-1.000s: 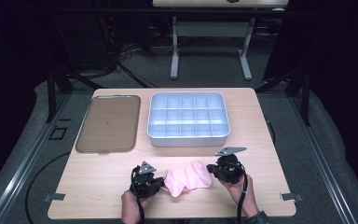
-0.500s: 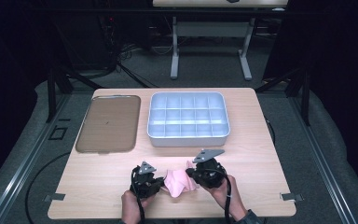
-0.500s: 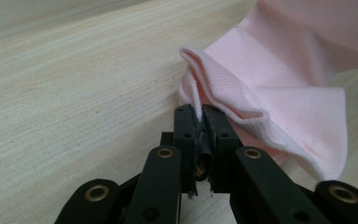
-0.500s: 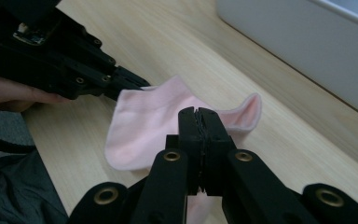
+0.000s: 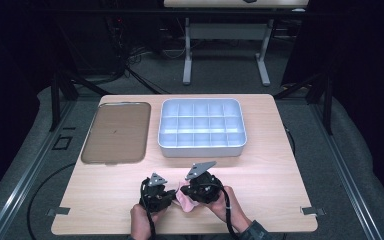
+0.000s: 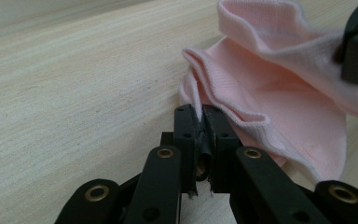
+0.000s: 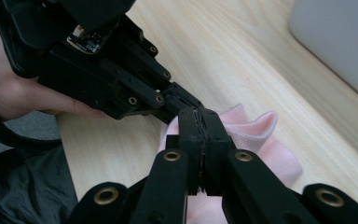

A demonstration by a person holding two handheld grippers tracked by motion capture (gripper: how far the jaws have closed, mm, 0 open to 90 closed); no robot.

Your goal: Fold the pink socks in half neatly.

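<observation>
Two tongs meet close together at the near edge of the wooden bench (image 5: pixel 280 165), each held in one of the person's hands, with a pink cloth (image 5: pixel 182 198) bunched between them. In the high view the left tongs (image 5: pixel 166 196) sit just left of the cloth and the right tongs (image 5: pixel 187 191) just right of it, nearly touching each other, and little of the cloth shows between them. In the left gripper view the left tongs (image 6: pixel 199 122) are narrow, their jaws pinched on a folded, ribbed edge of the pink cloth (image 6: pixel 279 107), whose layers lie rumpled on the bench (image 6: pixel 74 84) beyond the jaws; a dark part of the other tool shows at the right edge, resting against the cloth. In the right gripper view the right tongs (image 7: pixel 200 122) are likewise narrow, jaws pressed together with the pink cloth (image 7: pixel 256 130) at and just behind their tips, while the left tongs (image 7: pixel 179 100) reach in from the upper left and meet them almost tip to tip. The person's left hand (image 7: pixel 23 93) grips that tool. Farther back on the bench stand a pale compartmented tray (image 5: pixel 200 149) near the middle and a flat brown tray (image 5: pixel 115 132) to its left, both well apart from the cloth.
</observation>
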